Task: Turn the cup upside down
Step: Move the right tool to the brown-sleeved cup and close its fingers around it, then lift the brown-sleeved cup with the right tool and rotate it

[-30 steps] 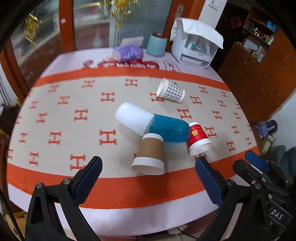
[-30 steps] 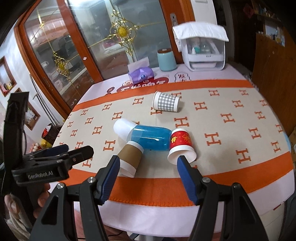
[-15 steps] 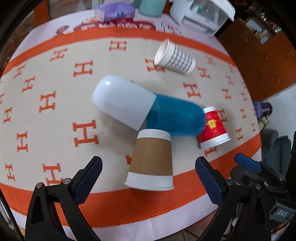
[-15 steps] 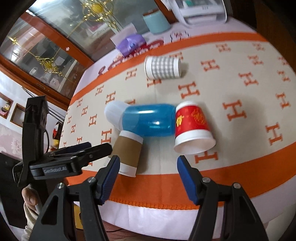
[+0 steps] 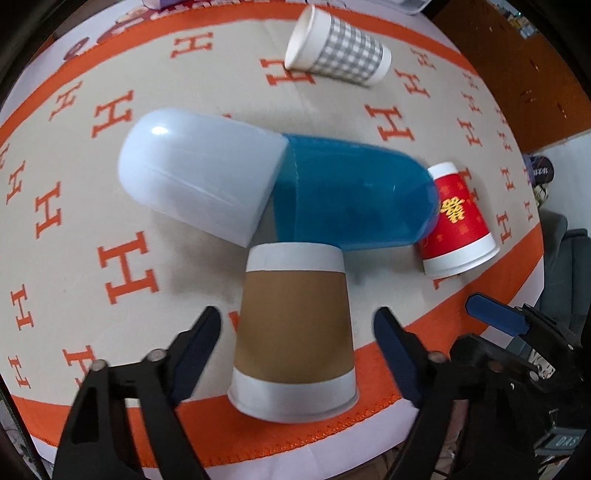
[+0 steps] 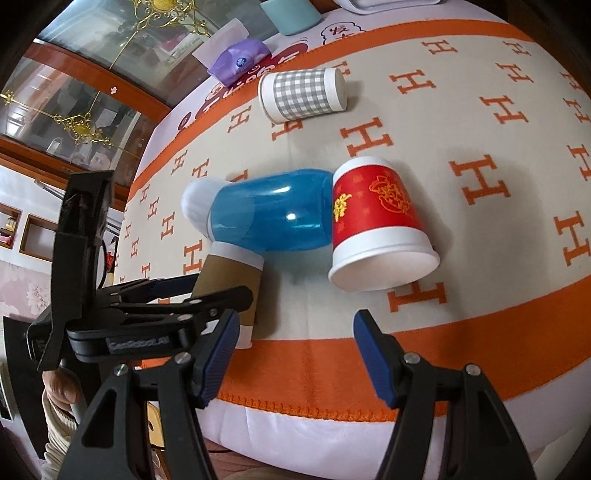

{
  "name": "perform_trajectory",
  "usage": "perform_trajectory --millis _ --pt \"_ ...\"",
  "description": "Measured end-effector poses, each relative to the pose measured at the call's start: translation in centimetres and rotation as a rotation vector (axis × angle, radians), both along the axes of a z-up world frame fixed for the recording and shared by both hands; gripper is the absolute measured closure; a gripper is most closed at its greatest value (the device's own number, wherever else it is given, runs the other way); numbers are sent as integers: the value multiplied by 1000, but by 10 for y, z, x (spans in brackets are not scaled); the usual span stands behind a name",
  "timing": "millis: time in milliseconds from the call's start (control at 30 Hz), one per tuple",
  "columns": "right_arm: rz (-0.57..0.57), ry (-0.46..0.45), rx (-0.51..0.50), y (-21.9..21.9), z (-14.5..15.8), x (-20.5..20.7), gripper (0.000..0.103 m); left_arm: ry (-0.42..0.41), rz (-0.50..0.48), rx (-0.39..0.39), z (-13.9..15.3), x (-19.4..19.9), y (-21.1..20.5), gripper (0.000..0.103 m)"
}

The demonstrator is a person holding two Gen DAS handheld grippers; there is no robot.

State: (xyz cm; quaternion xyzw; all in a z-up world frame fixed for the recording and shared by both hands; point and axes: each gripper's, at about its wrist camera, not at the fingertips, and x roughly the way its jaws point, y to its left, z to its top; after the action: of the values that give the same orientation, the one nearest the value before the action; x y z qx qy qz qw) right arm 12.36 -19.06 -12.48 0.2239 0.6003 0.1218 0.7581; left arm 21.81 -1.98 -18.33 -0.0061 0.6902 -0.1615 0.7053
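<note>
A brown paper cup with white bands point(image 5: 293, 325) lies on its side near the table's front edge, mouth toward me. My left gripper point(image 5: 297, 345) is open, its fingers on either side of this cup without touching it. The cup also shows in the right wrist view point(image 6: 231, 282), partly hidden by the left gripper. A red paper cup point(image 6: 376, 225) lies on its side with its mouth toward me. My right gripper point(image 6: 295, 356) is open and empty, just in front of and to the left of the red cup point(image 5: 456, 225).
A big white and blue capsule point(image 5: 273, 188) lies across the middle, touching both cups. A grey checked cup point(image 5: 338, 55) lies on its side further back. A purple tissue pack point(image 6: 238, 61) and a teal canister point(image 6: 290, 13) stand at the far edge.
Both grippers have moved forward and down toward the table. The left gripper's fingers have closed in somewhat and now flank the brown cup. The cups have not moved.
</note>
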Motion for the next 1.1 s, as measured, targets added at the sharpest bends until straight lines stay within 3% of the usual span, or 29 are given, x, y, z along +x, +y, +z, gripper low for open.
perform_trajectory --millis 100,333,733,900,1100 --pt "-1 8 6 -1 -4 -1 38 43 -8 3 -10 2 -4 40" --pt "-12 10 21 -5 -4 -5 38 37 19 -13 -5 0 -4 41" --pt "-54 -15 67 -27 0 -29 39 0 115 -120 43 -52 8 41" --pt "-80 -3 76 -40 -6 -43 39 47 186 -148 29 -73 9 41" --pt "-100 16 80 -52 -15 -56 39 108 217 -120 -2 -90 6 41"
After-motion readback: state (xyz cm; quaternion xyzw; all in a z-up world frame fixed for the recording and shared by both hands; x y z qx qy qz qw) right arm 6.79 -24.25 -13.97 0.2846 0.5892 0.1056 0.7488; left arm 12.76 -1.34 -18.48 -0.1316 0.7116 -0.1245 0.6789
